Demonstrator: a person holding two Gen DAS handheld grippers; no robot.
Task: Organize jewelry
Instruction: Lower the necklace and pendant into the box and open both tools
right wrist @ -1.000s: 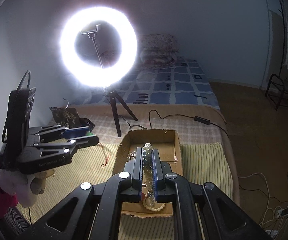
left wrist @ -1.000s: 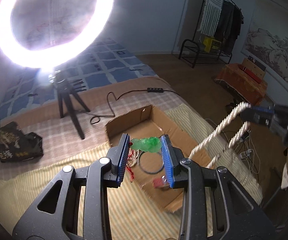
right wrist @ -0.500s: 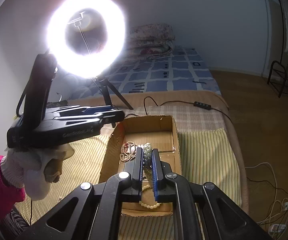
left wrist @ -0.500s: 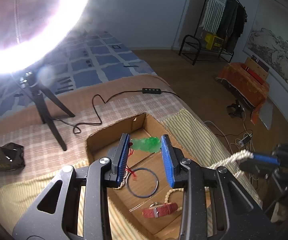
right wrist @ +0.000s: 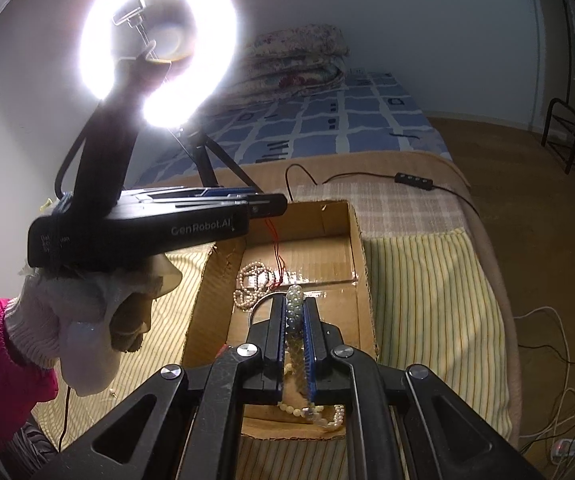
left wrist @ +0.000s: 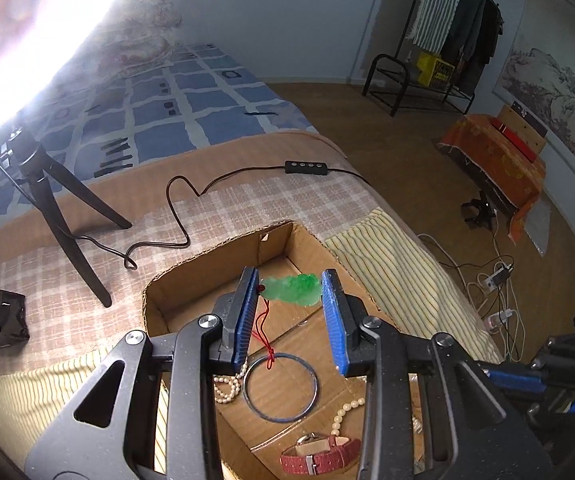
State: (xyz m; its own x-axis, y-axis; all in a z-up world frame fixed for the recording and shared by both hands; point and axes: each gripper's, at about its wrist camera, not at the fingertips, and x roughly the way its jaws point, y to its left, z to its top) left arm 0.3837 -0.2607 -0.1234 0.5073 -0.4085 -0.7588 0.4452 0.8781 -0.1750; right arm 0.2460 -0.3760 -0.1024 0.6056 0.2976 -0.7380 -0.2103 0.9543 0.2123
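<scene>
Left wrist view: a ring light tripod [left wrist: 53,216] is seen at the left of the frame. At centre, the left gripper [left wrist: 290,294] is clamped on a green pendant [left wrist: 293,289], held above the cardboard box [left wrist: 207,276]; its red cord [left wrist: 264,330] hangs down into the box. A blue bangle [left wrist: 281,388] and a red watch [left wrist: 319,454] lie on the box floor at lower centre.

Right wrist view: at centre, the right gripper [right wrist: 294,322] is closed on a glass bead bracelet [right wrist: 293,312] over the same box.
</scene>
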